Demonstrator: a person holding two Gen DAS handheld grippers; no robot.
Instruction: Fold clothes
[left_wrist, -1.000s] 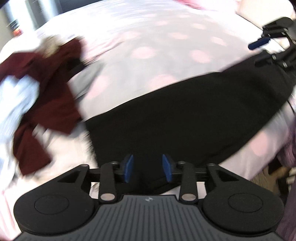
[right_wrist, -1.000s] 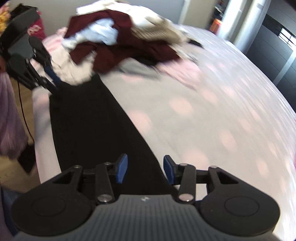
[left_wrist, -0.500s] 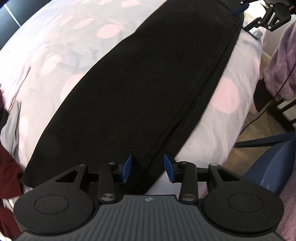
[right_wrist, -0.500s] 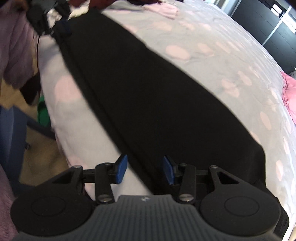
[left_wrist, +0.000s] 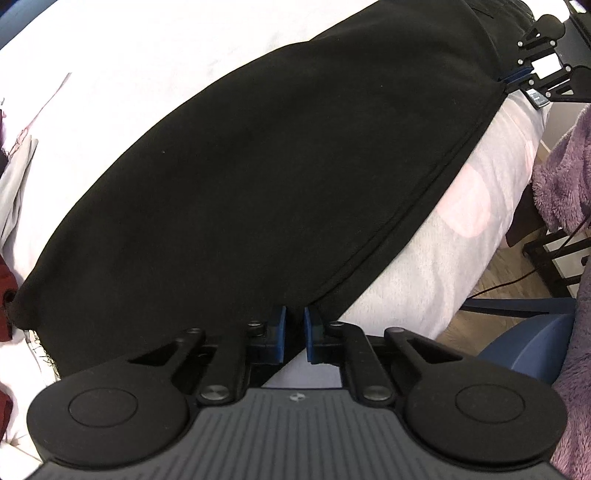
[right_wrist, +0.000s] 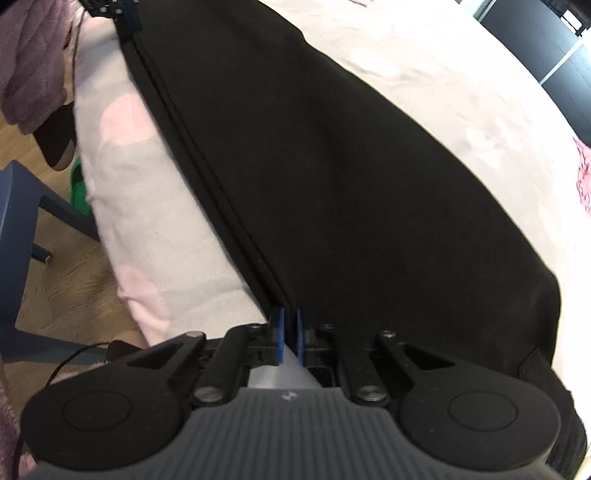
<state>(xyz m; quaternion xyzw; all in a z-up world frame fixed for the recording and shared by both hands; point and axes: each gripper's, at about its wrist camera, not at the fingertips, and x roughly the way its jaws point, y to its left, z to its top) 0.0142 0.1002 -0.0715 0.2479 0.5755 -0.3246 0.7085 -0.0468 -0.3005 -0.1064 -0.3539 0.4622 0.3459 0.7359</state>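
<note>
A pink-spotted bed (left_wrist: 476, 206) carried a long black garment (left_wrist: 258, 177). Left claw (left_wrist: 294, 334) and right claw (right_wrist: 287, 334) each pinched its near hem, ready, apparently, to lift and fold it across.

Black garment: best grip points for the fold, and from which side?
Grip the black garment by its seamed near edge, one gripper at each end, from the bed's open side. The left gripper and right gripper already pinch it there.
</note>
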